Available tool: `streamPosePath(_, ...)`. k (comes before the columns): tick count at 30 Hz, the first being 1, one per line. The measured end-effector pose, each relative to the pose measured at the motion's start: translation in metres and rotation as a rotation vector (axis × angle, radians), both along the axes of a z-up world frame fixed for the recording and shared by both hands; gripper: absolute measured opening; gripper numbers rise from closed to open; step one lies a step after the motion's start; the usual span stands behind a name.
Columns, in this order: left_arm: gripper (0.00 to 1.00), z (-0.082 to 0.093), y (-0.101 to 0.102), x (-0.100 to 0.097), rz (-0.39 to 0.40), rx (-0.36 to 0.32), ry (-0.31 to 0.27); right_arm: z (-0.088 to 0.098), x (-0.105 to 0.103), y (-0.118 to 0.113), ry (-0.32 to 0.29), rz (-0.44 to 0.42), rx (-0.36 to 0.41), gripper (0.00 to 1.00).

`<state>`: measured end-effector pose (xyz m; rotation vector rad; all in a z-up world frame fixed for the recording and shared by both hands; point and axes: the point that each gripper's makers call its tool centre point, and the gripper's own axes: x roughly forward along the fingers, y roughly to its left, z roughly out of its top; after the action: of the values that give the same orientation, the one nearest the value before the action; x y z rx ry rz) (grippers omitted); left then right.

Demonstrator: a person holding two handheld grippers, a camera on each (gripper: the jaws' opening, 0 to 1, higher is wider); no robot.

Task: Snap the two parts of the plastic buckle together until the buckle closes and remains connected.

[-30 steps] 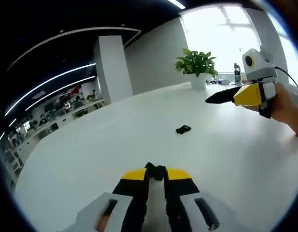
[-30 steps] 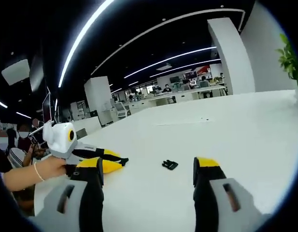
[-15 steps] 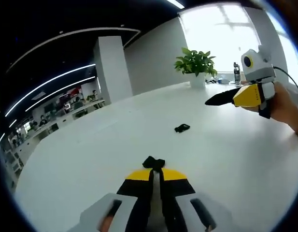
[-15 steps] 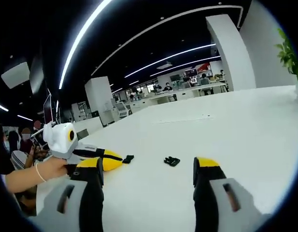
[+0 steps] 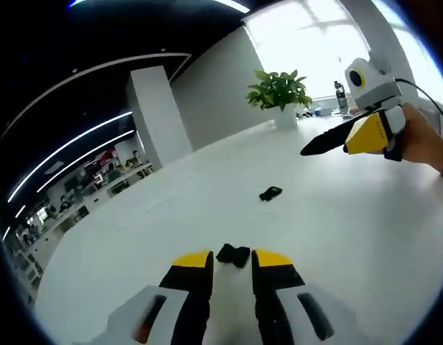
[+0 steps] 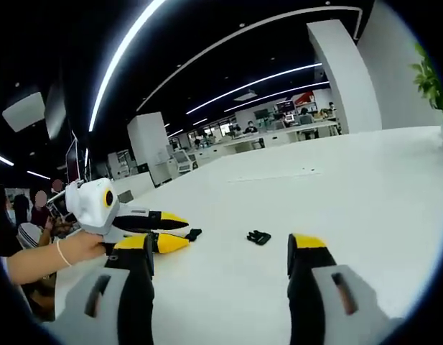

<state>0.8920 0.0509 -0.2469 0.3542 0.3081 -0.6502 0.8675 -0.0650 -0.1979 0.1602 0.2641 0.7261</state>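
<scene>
Buckle halves first: in the left gripper view, one small black plastic buckle piece (image 5: 233,254) lies on the wide white tabletop (image 5: 336,237), right at the tips of my left gripper (image 5: 232,260). Its yellow-tipped black fingers (image 5: 273,260) stand a little apart on either side of that piece, and I cannot tell whether they touch it; I would not call it gripped. The second small black buckle piece (image 5: 270,193) lies farther out on the table, beyond the first and a bit to its right, well apart from it. My right gripper (image 5: 329,142) hangs in the air above and right of that second piece, with its fingers drawn close together here. By my reckoning the task is at the pick-up step, nothing joined yet: next I need to close firmly on the near piece and bring my right hand down onto the far one. Behind the far piece a green potted plant (image 5: 280,91) stands near a bright window.

In the right gripper view, my right gripper (image 6: 220,267) has its fingers spread wide and empty, the far buckle piece (image 6: 258,236) lying just ahead between them. Left of that piece sits the near one (image 6: 193,234), at the tips of my left gripper (image 6: 179,233). Around the table, an open-plan office with white pillars (image 6: 339,75) and long ceiling light strips (image 6: 124,57).
</scene>
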Motion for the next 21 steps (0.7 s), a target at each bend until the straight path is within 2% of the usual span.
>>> streamPosePath(6,0.24,-0.002,0.006,0.007,0.013,-0.009,0.008,0.001,-0.001,0.0,-0.002,0.001,0.007,0.76)
streamPosePath(13,0.24,-0.003,0.001,0.01,-0.022,-0.039,0.039,0.001,0.0,0.003,0.004,0.005,0.012,0.76)
streamPosePath(21,0.19,-0.007,0.001,0.011,0.007,-0.07,0.081,0.003,-0.001,0.002,0.005,0.004,0.029,0.76)
